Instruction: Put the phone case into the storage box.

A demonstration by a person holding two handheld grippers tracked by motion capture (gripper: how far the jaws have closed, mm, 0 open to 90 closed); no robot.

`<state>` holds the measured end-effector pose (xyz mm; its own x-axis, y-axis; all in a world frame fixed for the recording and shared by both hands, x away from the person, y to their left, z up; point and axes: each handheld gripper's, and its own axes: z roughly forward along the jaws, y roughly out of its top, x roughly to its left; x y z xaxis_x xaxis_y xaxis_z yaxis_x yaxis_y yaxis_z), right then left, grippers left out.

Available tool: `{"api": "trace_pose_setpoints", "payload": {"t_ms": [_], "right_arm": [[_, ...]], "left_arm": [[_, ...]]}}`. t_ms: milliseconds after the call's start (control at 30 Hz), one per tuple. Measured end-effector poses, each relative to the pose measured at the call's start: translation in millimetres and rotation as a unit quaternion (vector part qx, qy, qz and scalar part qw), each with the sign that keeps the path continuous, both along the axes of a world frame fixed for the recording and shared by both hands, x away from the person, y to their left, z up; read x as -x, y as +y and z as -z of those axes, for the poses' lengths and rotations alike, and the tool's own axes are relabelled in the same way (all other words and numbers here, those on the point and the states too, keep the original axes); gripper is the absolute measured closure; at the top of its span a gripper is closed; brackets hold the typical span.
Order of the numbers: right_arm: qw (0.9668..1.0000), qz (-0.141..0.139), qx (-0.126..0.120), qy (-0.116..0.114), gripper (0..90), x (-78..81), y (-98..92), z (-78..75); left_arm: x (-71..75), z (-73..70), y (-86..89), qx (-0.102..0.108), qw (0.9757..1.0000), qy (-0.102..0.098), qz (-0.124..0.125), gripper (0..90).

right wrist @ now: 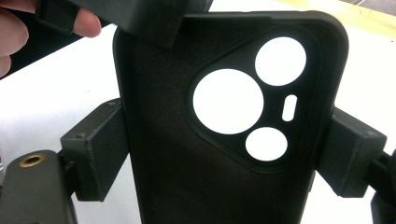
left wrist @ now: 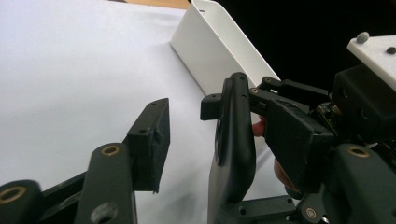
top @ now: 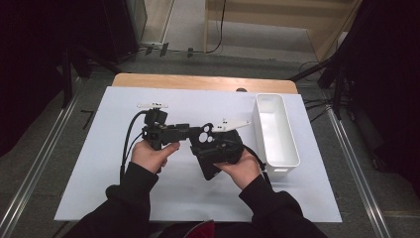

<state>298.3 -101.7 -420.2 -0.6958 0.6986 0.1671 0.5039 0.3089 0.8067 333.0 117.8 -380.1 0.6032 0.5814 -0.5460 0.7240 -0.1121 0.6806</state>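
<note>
Bright, even overhead light on white table cover point(top: 148, 198), dark surroundings, soft close-up blur.

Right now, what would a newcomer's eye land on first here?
A black phone case with round camera cut-outs, held above the middle of the white table sheet: the right hand-held gripper clamps it by both side edges. The left hand-held gripper meets its top edge with jaws apart, one on each side of the case. A long empty white bin lies at the sheet's right edge.
</note>
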Motion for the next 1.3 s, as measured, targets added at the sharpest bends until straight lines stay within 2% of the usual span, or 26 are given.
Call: {"api": "trace_pose_setpoints", "payload": {"t_ms": [267,567,633,767,1000,1067,1267,1300], "right_arm": [[1.0,-0.003,0.002,0.002,12.6,0.1,0.2,-0.1],[0.9999,-0.008,0.008,-0.001,12.6,0.3,0.6,0.2],[0.9999,-0.009,0.008,0.0,12.6,0.6,0.4,-0.2],[0.9999,-0.013,0.006,0.005,12.6,0.6,0.1,-1.3],[0.9996,-0.027,0.008,0.003,12.6,0.2,-1.8,-4.3],[0.9995,-0.033,0.003,0.004,12.6,-0.2,-3.1,-5.6],[0.9986,-0.051,-0.009,0.009,12.6,-2.2,-8.6,-10.1],[0.9985,-0.053,-0.011,0.009,12.6,-2.5,-9.2,-10.4]], "left_arm": [[-2.7,-1.8,7.0,0.009,0.9999,-0.003,-0.006,36.1],[-6.3,-2.8,15.2,0.007,0.9999,-0.004,-0.01,35.9],[-7.7,-2.1,16.9,0.002,1.0,-0.001,-0.009,32.6],[-9.5,-1.0,21.0,0.002,0.9999,-0.003,-0.012,32.5],[-13.3,3.9,26.7,-0.018,0.9998,-0.009,-0.004,32.3],[-14.1,5.0,28.4,-0.031,0.9994,-0.013,0.002,32.4],[-15.4,9.1,31.7,-0.046,0.9984,-0.029,0.019,32.3],[-15.2,9.4,31.8,-0.055,0.9978,-0.029,0.025,32.3]]}}
